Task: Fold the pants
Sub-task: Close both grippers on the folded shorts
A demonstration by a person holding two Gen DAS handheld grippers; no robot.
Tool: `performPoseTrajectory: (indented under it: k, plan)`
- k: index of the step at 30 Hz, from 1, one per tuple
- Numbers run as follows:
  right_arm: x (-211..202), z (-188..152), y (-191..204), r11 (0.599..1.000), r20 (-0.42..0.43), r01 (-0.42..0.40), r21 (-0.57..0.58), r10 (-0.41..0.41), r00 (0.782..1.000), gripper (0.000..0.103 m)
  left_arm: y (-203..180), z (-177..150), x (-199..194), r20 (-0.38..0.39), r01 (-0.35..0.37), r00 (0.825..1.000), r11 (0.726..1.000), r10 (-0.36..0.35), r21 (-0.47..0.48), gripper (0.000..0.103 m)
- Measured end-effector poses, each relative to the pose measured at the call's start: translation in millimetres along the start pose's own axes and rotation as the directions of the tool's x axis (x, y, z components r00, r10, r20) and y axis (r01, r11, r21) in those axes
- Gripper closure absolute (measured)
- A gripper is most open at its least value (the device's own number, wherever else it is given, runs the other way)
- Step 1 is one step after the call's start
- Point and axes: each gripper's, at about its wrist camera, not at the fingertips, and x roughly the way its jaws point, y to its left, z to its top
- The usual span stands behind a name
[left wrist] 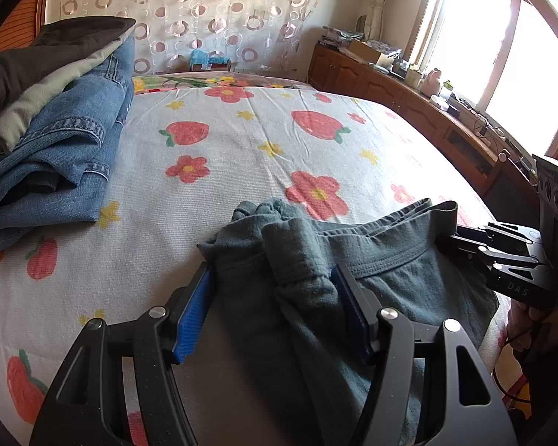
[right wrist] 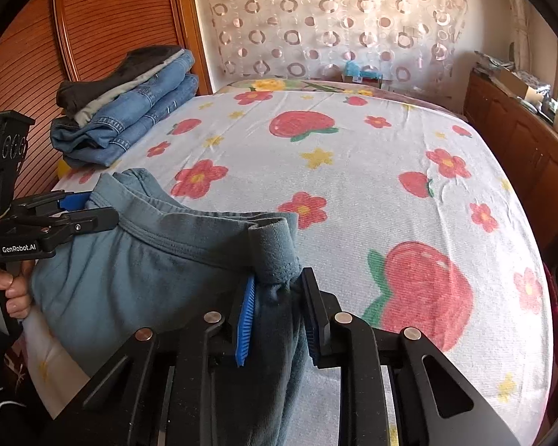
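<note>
Pants (left wrist: 383, 260), grey-green, bunched at near edge of bed (left wrist: 241, 141), 6 o'clock in both views; not folded yet, waistband lifted, legs hanging off edge. Stack of folded jeans (left wrist: 55, 156) at 10 o'clock, well apart, prob. already done. Left gripper (left wrist: 275, 312): wide-ish, bunched waistband corner between pads, contact unclear, can't tell if gripped. Right gripper (right wrist: 275, 316): narrow, jaws pinching other waistband end. Remaining: spread flat, align legs, fold.
</note>
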Motion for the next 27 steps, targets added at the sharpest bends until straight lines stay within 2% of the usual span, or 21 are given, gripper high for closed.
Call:
performPoseTrajectory:
  k: [3, 5, 6, 8, 10, 19, 27]
  plan:
    - [1, -1, -1, 1.0, 0.003, -0.006, 0.002, 0.006, 1.0, 0.079, 0, 0, 0, 0.001, -0.002, 1.0, 1.0, 0.002, 0.001, 0.039]
    - [1, -1, -1, 1.0, 0.006, -0.006, 0.003, 0.006, 1.0, 0.079, 0, 0, -1, 0.001, 0.032, 0.999, 0.999, -0.032, 0.003, 0.057]
    - [0, -2, -1, 1.0, 0.007, -0.004, 0.003, 0.004, 1.0, 0.079, -1, 0, -1, 0.002, 0.04, 0.999, 0.999, -0.04, 0.005, 0.061]
    - [0, -2, 0, 1.0, 0.008, -0.001, 0.0, 0.001, 1.0, 0.079, -4, 1, -4, 0.012, 0.044, 0.999, 0.999, -0.044, 0.013, 0.075]
    - [0, -2, 0, 1.0, 0.008, -0.007, 0.006, 0.007, 1.0, 0.079, -7, 2, -7, 0.023, 0.051, 0.998, 0.999, -0.051, 0.013, 0.08]
    - [-1, -2, -5, 0.999, 0.014, -0.031, 0.037, 0.031, 0.999, 0.077, -22, 5, -28, 0.084, 0.044, 0.995, 0.998, -0.048, 0.047, 0.083]
    - [-1, -1, -2, 0.999, 0.008, -0.016, 0.027, 0.016, 1.0, 0.077, -34, 5, -44, 0.131, 0.041, 0.99, 0.995, -0.052, 0.086, 0.083]
